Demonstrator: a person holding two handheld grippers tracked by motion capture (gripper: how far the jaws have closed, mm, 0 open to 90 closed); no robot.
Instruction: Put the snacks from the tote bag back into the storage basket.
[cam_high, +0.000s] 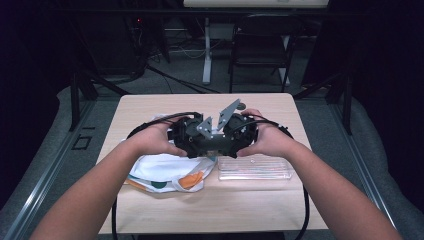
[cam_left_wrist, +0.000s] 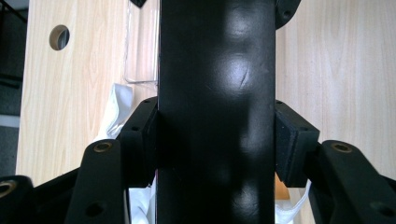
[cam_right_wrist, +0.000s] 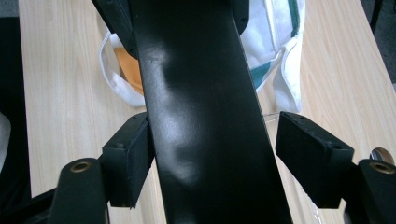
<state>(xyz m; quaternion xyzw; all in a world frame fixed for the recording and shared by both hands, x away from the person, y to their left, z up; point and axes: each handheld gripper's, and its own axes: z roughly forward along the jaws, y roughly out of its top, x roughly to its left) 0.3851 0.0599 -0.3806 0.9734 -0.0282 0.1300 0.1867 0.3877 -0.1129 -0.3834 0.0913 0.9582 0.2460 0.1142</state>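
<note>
Black slab (cam_left_wrist: 215, 70) sits between both tongs, held up over the middle of the pale wood table (cam_high: 150, 105); I cannot make out what it is.

Around: a white cloth bag (cam_high: 165, 172) with orange and green patches lies under and behind the left tongs (cam_left_wrist: 217, 140), partly hidden by the slab. A clear plastic case (cam_high: 255, 167) lies flat just below the right tongs (cam_right_wrist: 222, 156), close beside the bag. A round hole (cam_left_wrist: 59, 37) in the tabletop is off beyond the left tongs.

Left tongs: jaws fairly wide, both pads (cam_left_wrist: 142, 135) pressed on the slab's edges, so I have a grip there.

Right tongs: jaws wide. One pad touches the slab, the other pad (cam_right_wrist: 310, 156) stands clear with a gap, so no grip.
</note>
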